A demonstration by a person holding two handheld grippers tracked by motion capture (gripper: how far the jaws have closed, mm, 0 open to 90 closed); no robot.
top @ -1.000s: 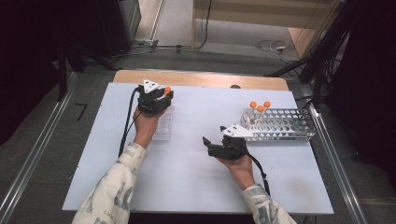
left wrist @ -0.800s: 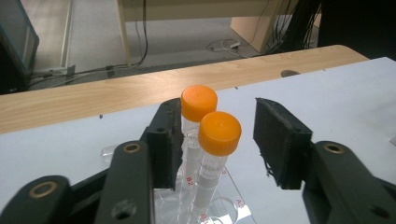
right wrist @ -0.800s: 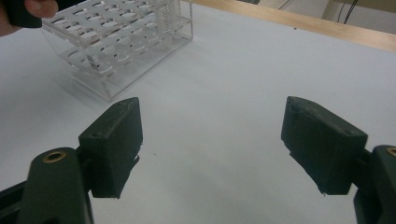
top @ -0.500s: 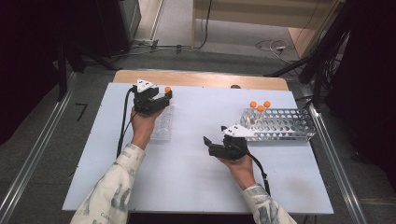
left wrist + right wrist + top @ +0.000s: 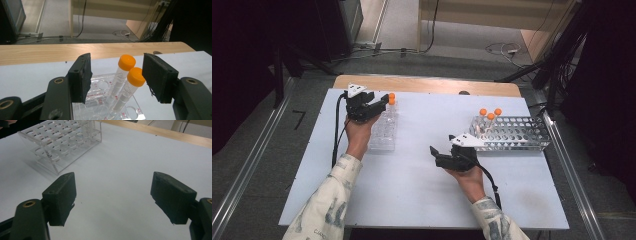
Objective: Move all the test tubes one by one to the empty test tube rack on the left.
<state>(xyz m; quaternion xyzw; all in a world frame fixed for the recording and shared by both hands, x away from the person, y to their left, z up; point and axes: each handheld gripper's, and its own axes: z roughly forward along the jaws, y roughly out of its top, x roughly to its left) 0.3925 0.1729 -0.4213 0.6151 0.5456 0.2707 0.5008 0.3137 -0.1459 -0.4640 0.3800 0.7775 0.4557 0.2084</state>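
Observation:
Two clear tubes with orange caps [image 5: 126, 62] [image 5: 136, 76] stand in a clear plastic rack [image 5: 100, 100] at the table's far left; their caps [image 5: 391, 97] also show in the high view. My left gripper [image 5: 116, 75] [image 5: 381, 103] is open, and the tubes stand in line with the gap between its jaws, touching neither pad. My right gripper [image 5: 435, 153] [image 5: 112, 197] hovers open and empty over bare table near the middle, facing the clear rack [image 5: 62, 142].
A grey perforated rack [image 5: 517, 134] sits at the right with three orange-capped tubes [image 5: 490, 114] at its left end. A wooden strip [image 5: 427, 84] runs along the white table's far edge. Cables trail from both grippers.
My left gripper has drawn back to the left, away from the orange-capped tubes, which stay in the clear rack. The right gripper has not moved.

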